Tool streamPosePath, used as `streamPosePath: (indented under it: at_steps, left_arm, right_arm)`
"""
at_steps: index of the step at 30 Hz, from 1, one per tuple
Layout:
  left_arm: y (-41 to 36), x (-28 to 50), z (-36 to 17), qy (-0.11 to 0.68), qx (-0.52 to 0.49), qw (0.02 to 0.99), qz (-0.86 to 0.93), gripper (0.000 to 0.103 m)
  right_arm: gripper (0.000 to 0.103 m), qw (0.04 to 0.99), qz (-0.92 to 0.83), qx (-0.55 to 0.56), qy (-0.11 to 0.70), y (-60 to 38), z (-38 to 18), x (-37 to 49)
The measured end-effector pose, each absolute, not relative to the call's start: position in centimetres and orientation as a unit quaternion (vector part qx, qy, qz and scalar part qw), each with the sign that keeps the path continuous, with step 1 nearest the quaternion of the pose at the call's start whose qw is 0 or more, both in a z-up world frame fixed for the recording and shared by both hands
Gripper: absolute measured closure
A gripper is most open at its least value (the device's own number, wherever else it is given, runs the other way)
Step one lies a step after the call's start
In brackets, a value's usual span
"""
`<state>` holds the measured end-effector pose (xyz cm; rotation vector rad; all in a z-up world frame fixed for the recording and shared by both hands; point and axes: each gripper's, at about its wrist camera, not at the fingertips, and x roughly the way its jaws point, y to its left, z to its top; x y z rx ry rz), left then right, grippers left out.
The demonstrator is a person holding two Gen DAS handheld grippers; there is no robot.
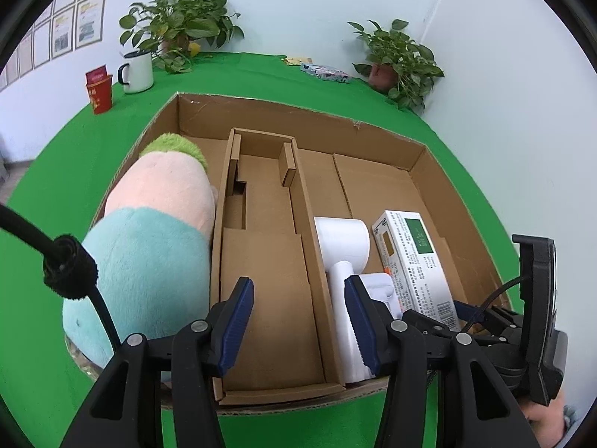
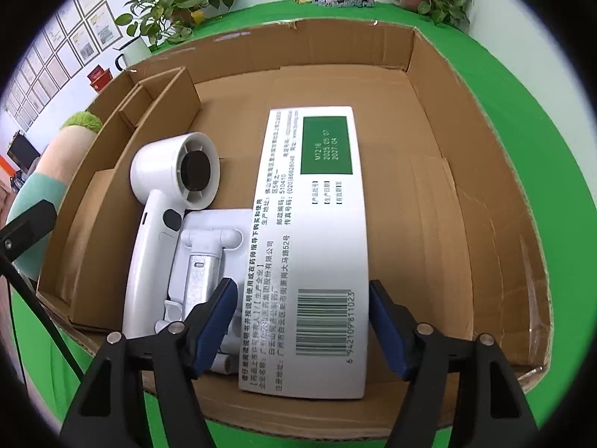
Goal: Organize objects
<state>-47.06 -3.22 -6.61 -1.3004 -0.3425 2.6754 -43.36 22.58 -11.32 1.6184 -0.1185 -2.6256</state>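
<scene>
A shallow cardboard box (image 1: 377,138) lies on the green counter (image 1: 67,171), and all places here are given from this box. Its inside is split by cardboard walls into a left compartment, a narrow middle one and a wide right one. In the left compartment lies a plush toy (image 1: 149,239), pink and light blue with a green tuft at its far end; it rises above the box rim. The middle compartment holds only folded cardboard inserts. In the wide right compartment three things lie side by side: a white handheld fan (image 2: 168,201) against the dividing wall, a white folding stand (image 2: 209,257) just beside the fan handle, and a white medicine box (image 2: 317,231) with a green label and a barcode, lying flat and overlapping the right edge of the stand. The left gripper (image 1: 300,328) hovers above the near end of the box, over the wall between the middle and right compartments; its jaws stand apart with nothing between them, and the fan handle shows behind its right finger. The right gripper (image 2: 302,332) hangs over the near end of the medicine box, one blue finger on each side of the barcode end; the jaws are spread wider than the box and the pads do not press on it. Behind the far wall of the cardboard box stand two potted plants (image 1: 175,26), a white mug (image 1: 138,71) and a red cup (image 1: 99,91).
</scene>
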Motion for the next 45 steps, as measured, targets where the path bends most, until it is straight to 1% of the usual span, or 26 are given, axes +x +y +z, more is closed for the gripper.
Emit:
streamPosePath:
  at_steps: [3,4,5,7,9,10,12,15,16,18,20,22,26,28,45]
  left_arm:
    - [-3.1,-45.9,-6.3,-0.099,-0.408,0.057,0.906,0.046]
    - [-3.0,-45.5,-6.0,-0.089,-0.397,0.05,0.912,0.042]
    - [-2.7,-44.9,-5.8,-0.078,-0.384,0.041,0.919,0.039]
    - [-2.3,-43.6,-5.3,-0.056,-0.354,0.022,0.933,0.029]
    - [-1.7,-42.2,-5.3,-0.028,-0.322,0.001,0.946,0.022]
    - [-1.4,-41.7,-5.4,-0.012,-0.31,-0.008,0.951,0.021]
    - [-0.7,-40.7,-6.0,0.021,-0.287,-0.026,0.957,0.021]
    - [-0.3,-40.1,-7.2,0.04,-0.272,-0.04,0.96,0.021]
    - [-0.3,-40.0,-7.7,0.04,-0.275,-0.041,0.96,0.021]
    - [-0.2,-39.7,-8.5,0.041,-0.268,-0.044,0.962,0.02]
    - [-0.1,-39.5,-8.9,0.038,-0.262,-0.044,0.963,0.017]
    - [-0.1,-39.4,-9.5,0.024,-0.267,-0.04,0.962,0.011]
    - [0.1,-39.5,-11.1,0.009,-0.278,-0.04,0.96,0.005]
    - [0.4,-39.5,-11.3,0.018,-0.274,-0.042,0.961,0.001]
    - [0.6,-40.1,-11.8,0.021,-0.28,-0.042,0.959,0.0]
  right_arm:
    - [0.03,0.03,-0.869,0.492,-0.049,22.8,-10.1,-42.2]
    - [0.026,0.033,-0.88,0.472,-0.051,22.8,-9.6,-41.5]
    - [0.023,0.035,-0.889,0.453,-0.05,22.8,-9.1,-40.8]
    - [0.022,0.032,-0.913,0.406,-0.036,22.5,-8.3,-38.9]
    - [0.021,0.026,-0.931,0.364,-0.02,22.1,-8.0,-36.9]
    - [0.021,0.024,-0.937,0.348,-0.015,21.9,-8.0,-36.1]
    - [0.02,0.022,-0.944,0.329,-0.006,21.6,-8.4,-35.0]
    - [0.02,0.016,-0.953,0.301,0.02,21.1,-9.3,-34.1]
    - [0.017,0.009,-0.958,0.283,0.031,20.9,-9.5,-33.7]
    - [0.014,-0.001,-0.963,0.27,0.021,20.9,-9.6,-33.4]
    - [0.01,-0.006,-0.965,0.259,0.027,20.7,-9.6,-33.6]
    - [0.006,-0.013,-0.965,0.26,0.026,20.7,-9.6,-33.9]
    - [0.005,-0.012,-0.965,0.26,0.024,20.7,-9.7,-33.9]
    - [0.002,-0.006,-0.965,0.26,0.023,20.7,-9.7,-33.9]
    - [0.001,-0.002,-0.965,0.26,0.023,20.7,-9.8,-33.8]
